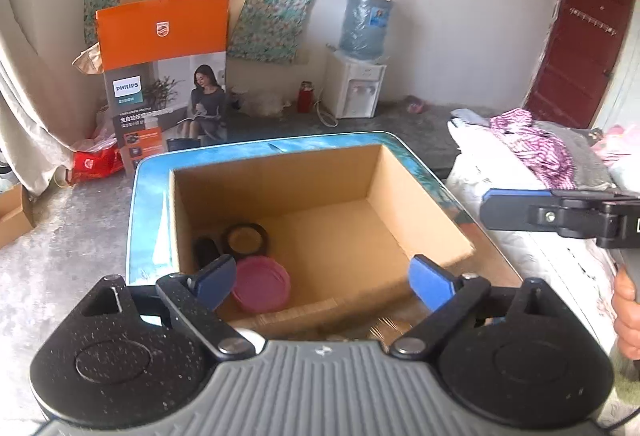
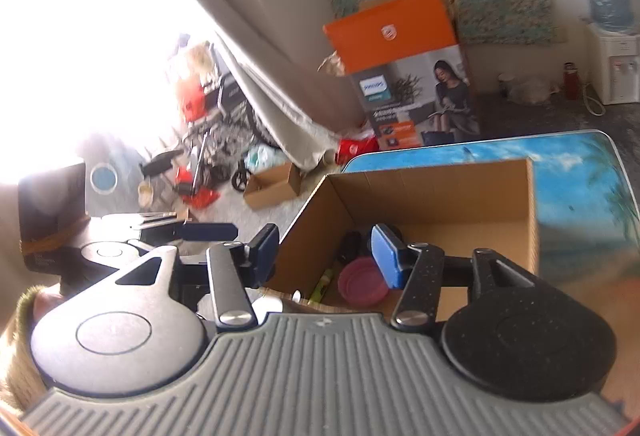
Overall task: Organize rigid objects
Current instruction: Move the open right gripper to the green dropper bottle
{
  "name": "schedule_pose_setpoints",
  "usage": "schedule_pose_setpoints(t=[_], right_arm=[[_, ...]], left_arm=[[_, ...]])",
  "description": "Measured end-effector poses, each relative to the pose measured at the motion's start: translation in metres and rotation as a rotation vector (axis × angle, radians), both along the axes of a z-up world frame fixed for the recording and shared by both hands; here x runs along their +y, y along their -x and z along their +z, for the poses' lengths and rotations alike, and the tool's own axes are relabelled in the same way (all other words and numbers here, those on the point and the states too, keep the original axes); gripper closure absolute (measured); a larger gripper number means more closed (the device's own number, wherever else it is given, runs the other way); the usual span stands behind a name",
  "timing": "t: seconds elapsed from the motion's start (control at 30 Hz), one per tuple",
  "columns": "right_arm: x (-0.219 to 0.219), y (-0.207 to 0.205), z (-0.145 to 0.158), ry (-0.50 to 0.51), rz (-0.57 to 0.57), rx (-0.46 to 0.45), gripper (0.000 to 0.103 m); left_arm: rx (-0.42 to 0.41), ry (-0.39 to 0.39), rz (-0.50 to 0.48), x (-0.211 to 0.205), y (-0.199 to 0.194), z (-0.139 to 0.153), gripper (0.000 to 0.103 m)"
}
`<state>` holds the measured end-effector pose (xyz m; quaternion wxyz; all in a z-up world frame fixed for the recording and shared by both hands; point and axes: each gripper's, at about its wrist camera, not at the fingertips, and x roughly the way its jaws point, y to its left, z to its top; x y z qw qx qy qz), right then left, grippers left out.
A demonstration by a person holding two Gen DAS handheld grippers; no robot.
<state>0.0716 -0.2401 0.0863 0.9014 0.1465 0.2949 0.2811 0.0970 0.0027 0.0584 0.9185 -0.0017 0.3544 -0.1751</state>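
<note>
1. Your box sits open on the blue worktop. In its 8 o'clock corner lie a pink lid, a round dark tin just behind it at 11 o'clock, and a black thing beside the tin at 9 o'clock. The right wrist view also shows a thin green thing against the near wall; what it is you cannot tell.
2. Your left gripper hangs over the box's near edge, fingers spread wide, nothing between them.
3. Your right gripper has its fingers partly apart and empty, off the box's near left corner.
4. Beyond the worktop at 11 o'clock stands an orange carton; a water dispenser stands at 1 o'clock, a bed at 3 o'clock.
</note>
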Motion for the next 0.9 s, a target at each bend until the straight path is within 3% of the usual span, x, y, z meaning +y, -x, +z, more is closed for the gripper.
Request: schedule_pose_setpoints(t=[0.13, 0.27, 0.4, 0.6, 0.9], right_arm=[[-0.016, 0.045, -0.027, 0.05, -0.097, -0.008, 0.049], [-0.024, 0.069, -0.059, 0.108, -0.156, 0.028, 0.048], [-0.025, 0.077, -0.09, 0.122, -0.171, 0.092, 0.049], [-0.016, 0.076, -0.116, 0.183, -0.153, 0.127, 0.049], [-0.012, 0.037, -0.119, 0.194, -0.13, 0.149, 0.06]], left_arm=[[-0.027, -0.033, -0.033, -0.017, 0.031, -0.032, 0.008], [-0.037, -0.05, -0.13, -0.045, 0.049, -0.067, 0.008], [-0.07, -0.135, -0.196, -0.077, 0.056, -0.099, 0.008], [-0.097, -0.205, -0.287, -0.111, 0.066, -0.131, 0.011], [-0.095, -0.179, -0.331, -0.13, 0.051, -0.142, 0.033]])
